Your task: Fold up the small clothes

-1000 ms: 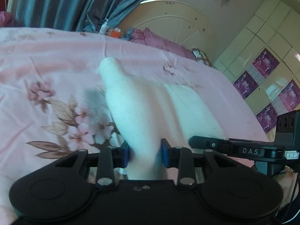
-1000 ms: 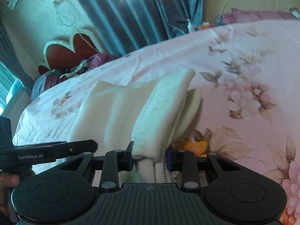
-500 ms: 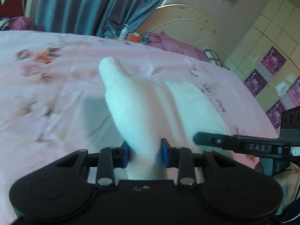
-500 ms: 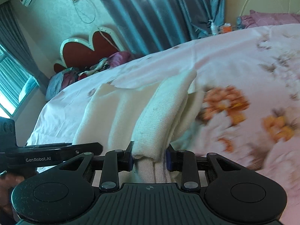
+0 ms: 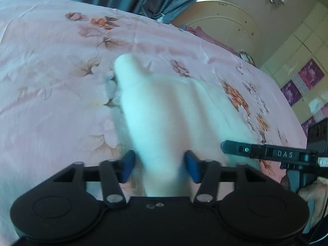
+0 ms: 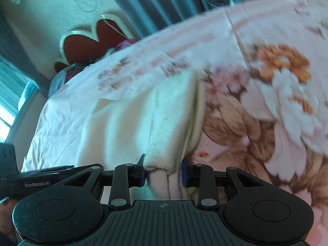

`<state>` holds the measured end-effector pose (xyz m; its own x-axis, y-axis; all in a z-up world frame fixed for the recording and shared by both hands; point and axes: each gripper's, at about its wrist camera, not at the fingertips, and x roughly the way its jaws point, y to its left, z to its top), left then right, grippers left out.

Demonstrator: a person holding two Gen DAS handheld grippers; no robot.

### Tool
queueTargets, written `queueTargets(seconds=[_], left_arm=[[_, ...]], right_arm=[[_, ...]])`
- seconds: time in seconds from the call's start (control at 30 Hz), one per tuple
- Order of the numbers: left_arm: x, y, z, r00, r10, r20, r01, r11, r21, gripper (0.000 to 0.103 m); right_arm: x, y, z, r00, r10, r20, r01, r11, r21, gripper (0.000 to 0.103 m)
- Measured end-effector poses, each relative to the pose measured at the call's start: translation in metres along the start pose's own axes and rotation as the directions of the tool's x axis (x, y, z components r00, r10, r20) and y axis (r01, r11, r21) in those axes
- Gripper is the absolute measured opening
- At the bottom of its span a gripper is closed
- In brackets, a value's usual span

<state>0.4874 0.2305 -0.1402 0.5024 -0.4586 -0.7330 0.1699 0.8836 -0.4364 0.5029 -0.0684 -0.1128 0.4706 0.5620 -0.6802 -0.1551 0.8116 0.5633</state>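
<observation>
Since the earlier frames: you have carried both grippers and the white knit garment across the floral bedspread, and your left jaws have just been opening.

Left wrist view.
- left gripper [image 5: 159, 165]: blue pads stand apart, a gap showing on each side of the cloth that runs between them; no pinch now.
- white knit garment [image 5: 164, 110]: blurred, sagging in soft ridges away from your jaws down to the floral bedspread [image 5: 51, 94].
- right gripper, seen side-on at the right edge [image 5: 266, 153], with your hand [image 5: 313, 192] under it; whether its jaws are open or closed cannot be told from here.

Right wrist view.
- right gripper [image 6: 164, 170]: clamped on a doubled hem of the garment [image 6: 131, 127]; layered edges show at the pads.
- Cloth lies low on the bedspread [image 6: 287, 106], spread to the left.
- Only here: stacked layers, a red scalloped headboard [image 6: 90, 39], curtains.
- Only in the left view: the released pads, a cream headboard, wardrobe doors.

Progress, as a judgement: one fold is laid over and you are setting it down. Remaining: release your right grip, smooth, and likely one more fold.
</observation>
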Motion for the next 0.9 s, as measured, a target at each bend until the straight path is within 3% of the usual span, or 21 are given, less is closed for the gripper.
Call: queueTargets(seconds=[0.1, 0.17, 0.3, 0.33, 0.37, 0.43, 0.53, 0.67, 0.9], left_arm=[[-0.003, 0.001, -0.001, 1.0, -0.001, 0.008, 0.001, 1.0, -0.007, 0.059], [-0.014, 0.0, 0.002, 0.999, 0.034, 0.03, -0.034, 0.999, -0.007, 0.063], [-0.044, -0.004, 0.015, 0.977, 0.117, 0.181, -0.124, 0.992, 0.026, 0.051], [-0.044, -0.006, 0.022, 0.974, 0.117, 0.195, -0.126, 0.991, 0.033, 0.05], [-0.041, -0.009, 0.031, 0.974, 0.115, 0.193, -0.125, 0.991, 0.044, 0.049], [-0.029, -0.02, 0.044, 0.982, 0.081, 0.173, -0.096, 0.992, 0.076, 0.039], [-0.002, -0.035, 0.053, 0.991, 0.067, 0.119, -0.083, 0.988, 0.128, 0.034], [0.025, -0.036, 0.055, 0.991, 0.114, 0.075, -0.124, 0.983, 0.139, 0.032], [0.023, -0.036, 0.054, 0.99, 0.113, 0.088, -0.124, 0.984, 0.127, 0.032]], right_arm=[[-0.003, 0.001, 0.002, 1.0, -0.016, -0.002, 0.016, 1.0, -0.012, 0.039], [-0.015, 0.003, 0.006, 0.997, -0.061, 0.042, 0.062, 0.998, -0.023, 0.048], [-0.041, 0.009, 0.029, 0.978, -0.126, 0.169, 0.139, 0.988, -0.063, 0.047], [-0.037, 0.012, 0.038, 0.979, -0.116, 0.165, 0.13, 0.988, -0.078, 0.042], [-0.032, 0.015, 0.044, 0.983, -0.105, 0.152, 0.12, 0.989, -0.091, 0.029], [-0.016, 0.025, 0.055, 0.988, -0.087, 0.126, 0.104, 0.985, -0.139, 0.022], [0.011, 0.039, 0.059, 0.991, -0.103, 0.089, 0.122, 0.965, -0.232, 0.014], [0.039, 0.029, 0.054, 0.982, -0.177, 0.062, 0.188, 0.94, -0.285, 0.013], [0.04, 0.02, 0.057, 0.981, -0.185, 0.062, 0.195, 0.932, -0.306, 0.013]])
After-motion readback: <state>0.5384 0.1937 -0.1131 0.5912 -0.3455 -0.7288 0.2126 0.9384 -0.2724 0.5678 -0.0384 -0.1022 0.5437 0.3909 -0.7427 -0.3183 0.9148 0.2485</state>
